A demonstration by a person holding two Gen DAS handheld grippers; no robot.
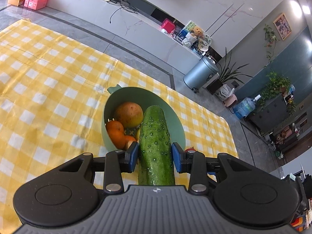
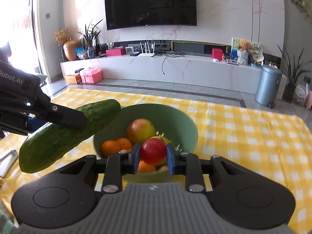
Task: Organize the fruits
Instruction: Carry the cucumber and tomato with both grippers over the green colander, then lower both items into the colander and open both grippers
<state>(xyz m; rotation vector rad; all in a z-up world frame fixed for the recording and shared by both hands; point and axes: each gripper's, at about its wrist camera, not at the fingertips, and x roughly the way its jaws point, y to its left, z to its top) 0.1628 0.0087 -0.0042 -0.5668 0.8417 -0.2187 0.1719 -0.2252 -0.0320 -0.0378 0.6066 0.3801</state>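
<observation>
My left gripper [image 1: 155, 157] is shut on a green cucumber [image 1: 156, 142] and holds it over the near rim of a green bowl [image 1: 175, 117]. The cucumber also shows in the right wrist view [image 2: 66, 134], raised at the bowl's left. My right gripper [image 2: 153, 157] is shut on a red tomato [image 2: 153, 151] just above the near edge of the bowl [image 2: 175, 120]. The bowl holds a yellow-red apple [image 2: 141, 130], oranges [image 2: 115, 146] and other fruit partly hidden behind the tomato.
The bowl stands on a yellow checked cloth [image 2: 243, 136] over a table. Beyond the cloth's far edge is grey floor, a white TV bench [image 2: 175, 68], a grey bin [image 2: 268, 84] and potted plants. A metal object [image 2: 7, 160] lies at the left edge.
</observation>
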